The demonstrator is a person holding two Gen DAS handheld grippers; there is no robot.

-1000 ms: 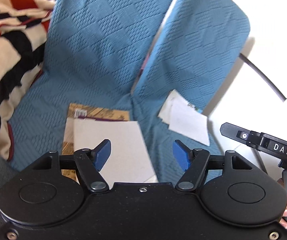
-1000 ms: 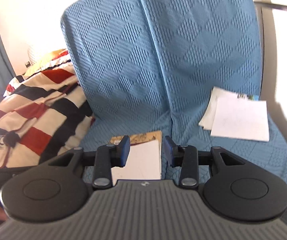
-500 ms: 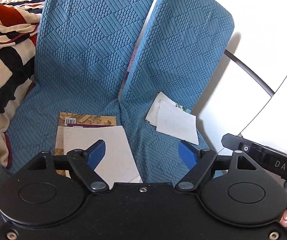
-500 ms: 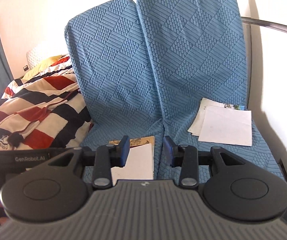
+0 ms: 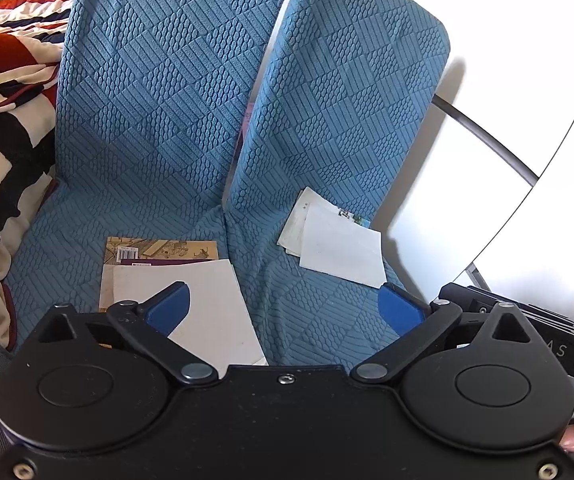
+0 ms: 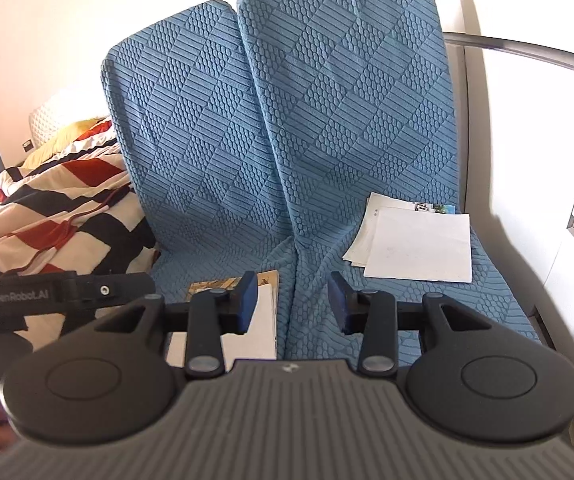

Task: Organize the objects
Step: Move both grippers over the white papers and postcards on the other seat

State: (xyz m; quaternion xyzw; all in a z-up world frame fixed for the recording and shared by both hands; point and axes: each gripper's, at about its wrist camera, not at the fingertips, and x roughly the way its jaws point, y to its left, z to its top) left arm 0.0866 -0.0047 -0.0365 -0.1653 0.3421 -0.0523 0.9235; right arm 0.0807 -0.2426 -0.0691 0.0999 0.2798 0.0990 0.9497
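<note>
The left gripper [image 5: 283, 308] hangs with its fingers spread wide and empty; the right gripper [image 6: 291, 304] is parted and empty too. At about 11 o'clock from the left one, a stack of books [image 5: 175, 280] lies on the left blue seat [image 5: 67, 248]. At 1 o'clock, loose papers [image 5: 339, 246] rest on the right seat [image 6: 467, 312]. To gather them, slide one finger under an edge, since flat sheets resist pinching. No containers appear.

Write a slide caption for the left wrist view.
Open left gripper above blue seat cushions holding two paper stacks.
</note>
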